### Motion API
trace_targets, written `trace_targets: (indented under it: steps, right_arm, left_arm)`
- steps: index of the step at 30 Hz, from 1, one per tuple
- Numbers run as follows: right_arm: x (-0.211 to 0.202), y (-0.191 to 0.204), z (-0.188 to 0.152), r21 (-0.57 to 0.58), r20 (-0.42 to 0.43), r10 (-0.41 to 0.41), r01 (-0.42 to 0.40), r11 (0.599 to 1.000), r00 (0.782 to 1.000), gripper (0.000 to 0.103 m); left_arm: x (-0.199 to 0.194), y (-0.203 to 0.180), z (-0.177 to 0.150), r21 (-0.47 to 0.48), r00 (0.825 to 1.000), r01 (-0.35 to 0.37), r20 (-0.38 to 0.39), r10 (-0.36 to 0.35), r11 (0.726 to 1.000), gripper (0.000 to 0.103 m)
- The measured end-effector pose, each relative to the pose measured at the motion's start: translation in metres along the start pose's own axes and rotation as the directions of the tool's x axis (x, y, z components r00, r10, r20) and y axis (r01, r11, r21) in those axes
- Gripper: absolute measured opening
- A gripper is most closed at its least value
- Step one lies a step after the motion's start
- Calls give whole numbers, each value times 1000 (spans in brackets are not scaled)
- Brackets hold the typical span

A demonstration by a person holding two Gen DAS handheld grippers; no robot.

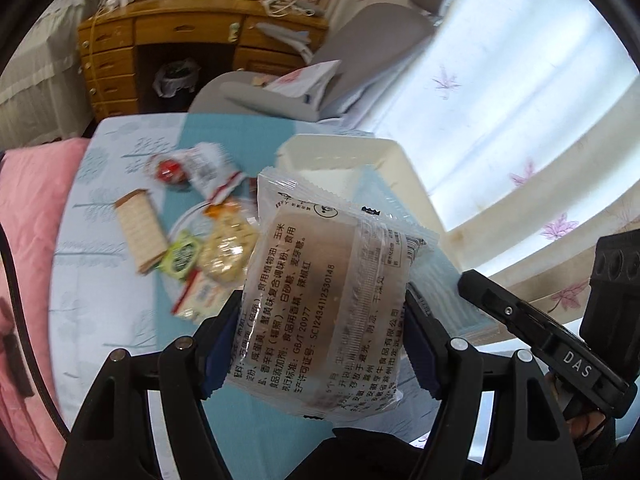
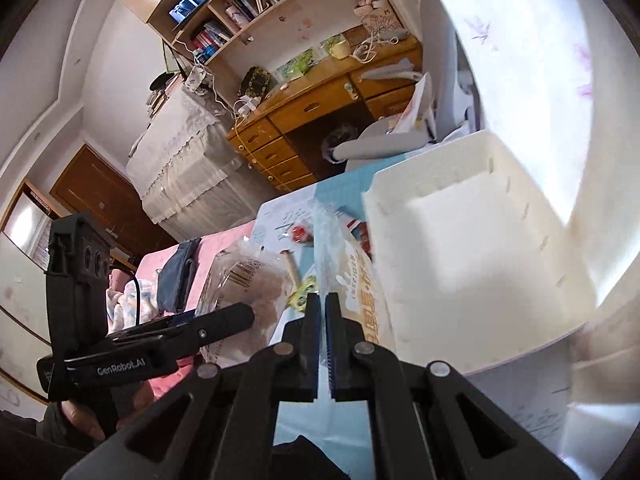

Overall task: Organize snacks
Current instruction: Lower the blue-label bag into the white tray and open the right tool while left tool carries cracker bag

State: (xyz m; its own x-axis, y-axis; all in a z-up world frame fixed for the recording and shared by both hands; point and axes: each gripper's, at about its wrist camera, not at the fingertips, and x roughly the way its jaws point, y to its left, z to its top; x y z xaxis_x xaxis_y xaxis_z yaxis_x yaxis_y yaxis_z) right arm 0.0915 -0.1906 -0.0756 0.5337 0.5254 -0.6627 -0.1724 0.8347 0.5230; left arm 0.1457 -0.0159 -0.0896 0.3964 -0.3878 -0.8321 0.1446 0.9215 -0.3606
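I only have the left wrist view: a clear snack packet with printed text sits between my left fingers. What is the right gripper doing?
Observer: The right gripper is nearly shut, pinching the edge of a clear plastic packet with orange lettering.
Operator: Where is that packet relative to the white foam box?
Observer: In the right wrist view it hangs just left of the white foam box, beside its near wall, not inside.
Operator: Does the box hold anything yet?
Observer: The right wrist view shows only bare white interior; the box's near corner is hidden.
Operator: And my left packet?
Observer: The brownish clear packet with a barcode sits in the left gripper, short of the box.
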Motion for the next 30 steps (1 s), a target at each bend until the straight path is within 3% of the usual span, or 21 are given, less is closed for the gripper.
trace_targets:
  steps: [8, 12, 15, 19, 30]
  right_arm:
    - [-24, -38, 20, -40, 44, -30, 32, 999, 999, 0]
    - [-28, -53, 21, -31, 31, -54, 55, 998, 998, 1]
    - [-29, -62, 20, -11, 18, -73, 73, 997, 997, 1]
    - [-31, -73, 14, 21, 1, -96, 96, 995, 995, 1]
    - [-28, -73, -1, 95, -23, -142, 143, 985, 990, 1]
  left_arm:
    - [38, -56, 16, 50, 1000, 17, 2, -17, 999, 74]
    - [55, -79, 21, 90, 1000, -10, -6, 10, 996, 76]
    - [64, -88, 19, 101, 1000, -9, -27, 12, 995, 83]
    - [61, -92, 19, 105, 1000, 22, 17, -24, 994, 97]
    - [35, -56, 11, 58, 998, -29, 61, 26, 998, 97]
